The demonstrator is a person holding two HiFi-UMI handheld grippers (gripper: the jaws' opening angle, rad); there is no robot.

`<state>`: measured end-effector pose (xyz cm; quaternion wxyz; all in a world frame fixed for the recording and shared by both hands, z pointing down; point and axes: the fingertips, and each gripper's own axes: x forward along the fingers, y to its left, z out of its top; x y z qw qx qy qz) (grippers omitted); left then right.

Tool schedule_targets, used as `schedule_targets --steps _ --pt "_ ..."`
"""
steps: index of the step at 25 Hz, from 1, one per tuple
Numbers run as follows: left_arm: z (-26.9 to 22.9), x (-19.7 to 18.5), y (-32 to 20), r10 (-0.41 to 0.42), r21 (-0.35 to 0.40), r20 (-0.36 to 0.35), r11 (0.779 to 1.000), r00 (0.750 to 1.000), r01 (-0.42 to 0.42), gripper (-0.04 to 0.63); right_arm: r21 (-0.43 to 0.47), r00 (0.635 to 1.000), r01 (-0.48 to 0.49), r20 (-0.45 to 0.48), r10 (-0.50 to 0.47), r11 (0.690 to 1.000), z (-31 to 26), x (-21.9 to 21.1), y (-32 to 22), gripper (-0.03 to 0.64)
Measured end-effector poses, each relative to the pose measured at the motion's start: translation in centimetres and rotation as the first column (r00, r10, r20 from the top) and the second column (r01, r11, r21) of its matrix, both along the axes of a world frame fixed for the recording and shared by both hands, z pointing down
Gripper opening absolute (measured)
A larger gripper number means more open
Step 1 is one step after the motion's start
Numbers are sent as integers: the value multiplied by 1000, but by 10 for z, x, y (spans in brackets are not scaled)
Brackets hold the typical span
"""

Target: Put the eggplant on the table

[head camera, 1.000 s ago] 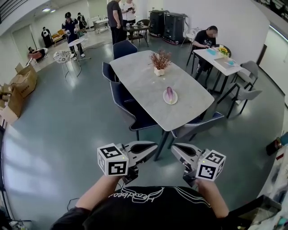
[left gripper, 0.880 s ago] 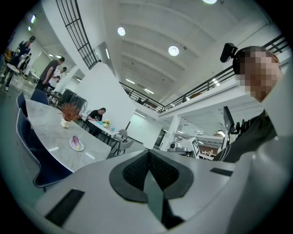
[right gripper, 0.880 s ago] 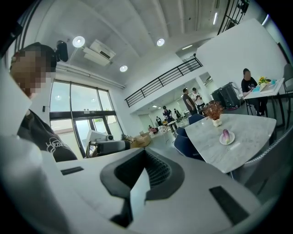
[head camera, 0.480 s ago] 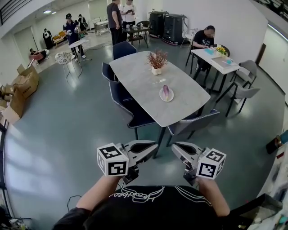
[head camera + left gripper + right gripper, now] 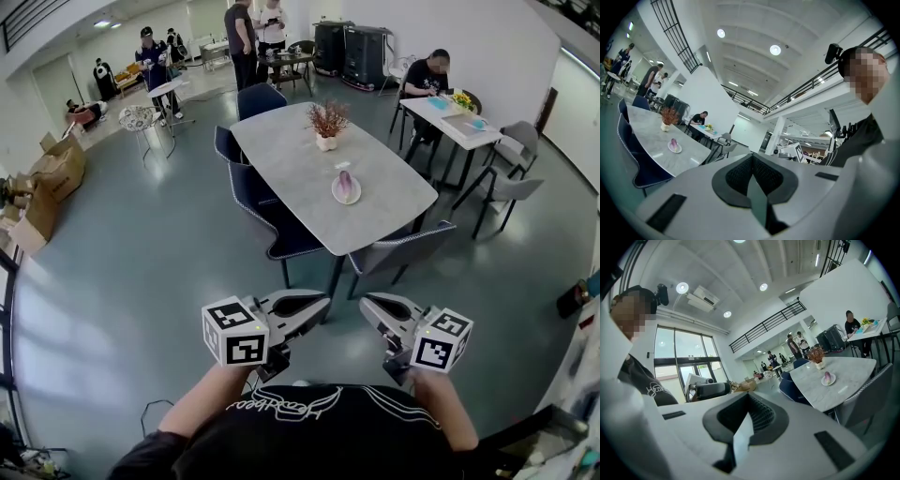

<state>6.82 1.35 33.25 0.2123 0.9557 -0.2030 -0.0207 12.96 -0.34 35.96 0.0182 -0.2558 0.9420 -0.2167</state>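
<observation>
A purple eggplant (image 5: 345, 184) lies on a white plate (image 5: 355, 192) near the front of the grey marble table (image 5: 300, 169), well ahead of me. My left gripper (image 5: 324, 304) and right gripper (image 5: 366, 304) are held side by side close to my body, far short of the table. Both are shut with nothing in them. In the left gripper view the eggplant (image 5: 673, 142) is small at the left, beyond the shut gripper (image 5: 753, 176). The right gripper view has the eggplant (image 5: 828, 376) on the table (image 5: 848, 369) at the right, past the gripper (image 5: 747, 417).
A potted dried plant (image 5: 327, 125) stands mid-table. Dark blue chairs (image 5: 277, 225) line the table's left side and a grey chair (image 5: 401, 251) its near corner. A person sits at a white table (image 5: 455, 122) at the right. Cardboard boxes (image 5: 47, 178) lie at the left; people stand at the back.
The table and eggplant have shifted slightly left and up in the head view. Both grippers keep the same pose, shut and empty.
</observation>
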Motion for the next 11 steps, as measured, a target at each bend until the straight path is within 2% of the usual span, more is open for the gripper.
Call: schedule_targets --steps 11 --pt "1 23 25 13 -17 14 1000 1000 -13 8 -13 1000 2 1 -2 1000 1 17 26 5"
